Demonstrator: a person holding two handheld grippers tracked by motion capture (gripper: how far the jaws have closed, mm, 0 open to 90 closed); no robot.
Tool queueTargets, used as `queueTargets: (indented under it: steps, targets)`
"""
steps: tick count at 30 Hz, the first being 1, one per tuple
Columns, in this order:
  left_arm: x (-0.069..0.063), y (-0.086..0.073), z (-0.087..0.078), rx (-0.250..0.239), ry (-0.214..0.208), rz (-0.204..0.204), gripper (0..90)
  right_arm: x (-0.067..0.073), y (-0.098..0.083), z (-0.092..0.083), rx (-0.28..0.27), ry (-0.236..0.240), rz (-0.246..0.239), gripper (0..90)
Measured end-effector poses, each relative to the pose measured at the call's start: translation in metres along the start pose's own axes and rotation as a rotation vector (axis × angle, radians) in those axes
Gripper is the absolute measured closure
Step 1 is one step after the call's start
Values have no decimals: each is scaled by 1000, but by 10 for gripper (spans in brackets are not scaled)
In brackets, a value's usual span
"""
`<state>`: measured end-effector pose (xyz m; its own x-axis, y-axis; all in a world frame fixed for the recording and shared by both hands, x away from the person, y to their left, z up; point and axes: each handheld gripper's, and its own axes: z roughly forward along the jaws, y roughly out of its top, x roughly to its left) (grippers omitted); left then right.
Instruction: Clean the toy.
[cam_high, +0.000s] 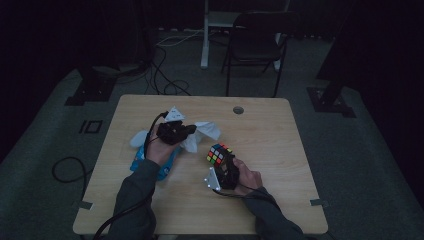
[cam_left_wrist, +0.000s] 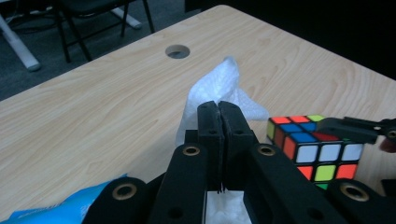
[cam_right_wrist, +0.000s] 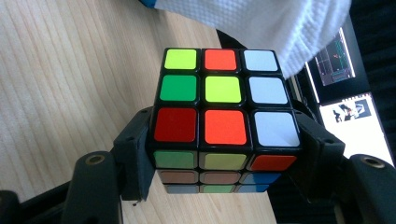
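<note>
Clamped in my right claw (cam_right_wrist: 224, 154), Rubik's cube (cam_right_wrist: 219, 98) could twist loose if my left claw (cam_left_wrist: 219, 109), pinching a paper towel (cam_left_wrist: 212, 86), rubs hard.

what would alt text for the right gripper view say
The right gripper clamps a colour-scrambled puzzle cube between its two black jaws, above a light wooden table. A white cloth hangs just beyond the cube's top edge.

A light wooden table (cam_high: 280, 145) has a round cable hole (cam_high: 238, 110) near its far edge. A blue packet (cam_high: 150, 162) lies on its left part, with crumpled white tissue (cam_high: 207, 129) just beyond it near the middle.
</note>
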<state>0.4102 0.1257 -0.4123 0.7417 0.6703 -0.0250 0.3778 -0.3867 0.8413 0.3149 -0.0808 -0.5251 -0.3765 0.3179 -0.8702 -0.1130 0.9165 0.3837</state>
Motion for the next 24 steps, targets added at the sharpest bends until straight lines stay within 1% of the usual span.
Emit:
queueTargets:
  steps: [4, 7, 10, 15, 17, 19, 24]
  targets:
    - [-5, 3, 1, -10, -22, 5, 894, -1, -1, 0, 0, 2, 11, 342]
    - [-13, 5, 4, -2, -36, 24, 894, -2, -1, 0, -4, 1, 15, 341]
    - [-20, 6, 12, 17, -51, 49, 894, -3, 0, -1, -15, 15, 33, 342]
    - [-32, 8, 24, 34, -88, 68, 894, -2, 0, -1, -17, 10, 26, 342]
    - [-38, 9, 30, 50, -104, 84, 893, -2, 0, -1, -22, 11, 26, 342]
    - [-43, 10, 36, 66, -110, 100, 893, -2, 1, -1, -27, 8, 21, 342]
    - [-49, 11, 46, 92, -137, 113, 893, -2, 1, -2, -24, 4, 15, 341]
